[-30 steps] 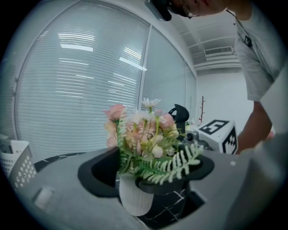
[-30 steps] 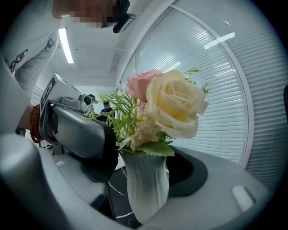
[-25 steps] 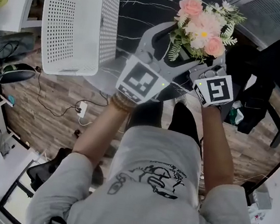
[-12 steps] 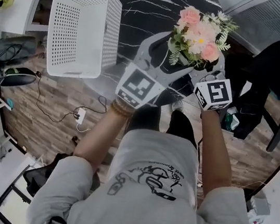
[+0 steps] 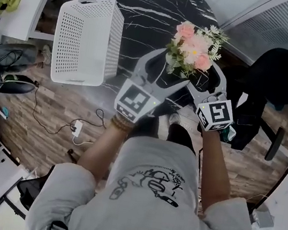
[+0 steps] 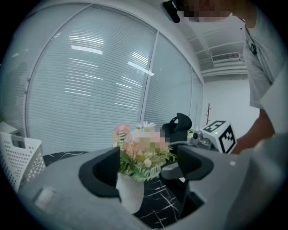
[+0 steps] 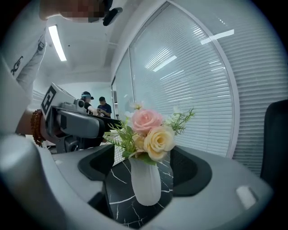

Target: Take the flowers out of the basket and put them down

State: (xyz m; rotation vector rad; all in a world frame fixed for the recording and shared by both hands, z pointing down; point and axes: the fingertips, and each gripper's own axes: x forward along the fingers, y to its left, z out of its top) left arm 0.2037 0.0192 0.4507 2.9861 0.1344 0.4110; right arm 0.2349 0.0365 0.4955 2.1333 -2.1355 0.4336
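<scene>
Standing on the black desk (image 5: 150,10) is a white vase (image 7: 146,184) full of pink and pale yellow flowers (image 5: 194,41), near the edge by the person. The white basket (image 5: 88,38) sits well apart from them, on the left side of the desk. The left claw (image 6: 148,170) is spread wide, with the vase between its jaws, close to the left one. The right claw (image 7: 144,168) has just been opening. Its jaws are spread too, with the vase between them and a gap on each side.
</scene>
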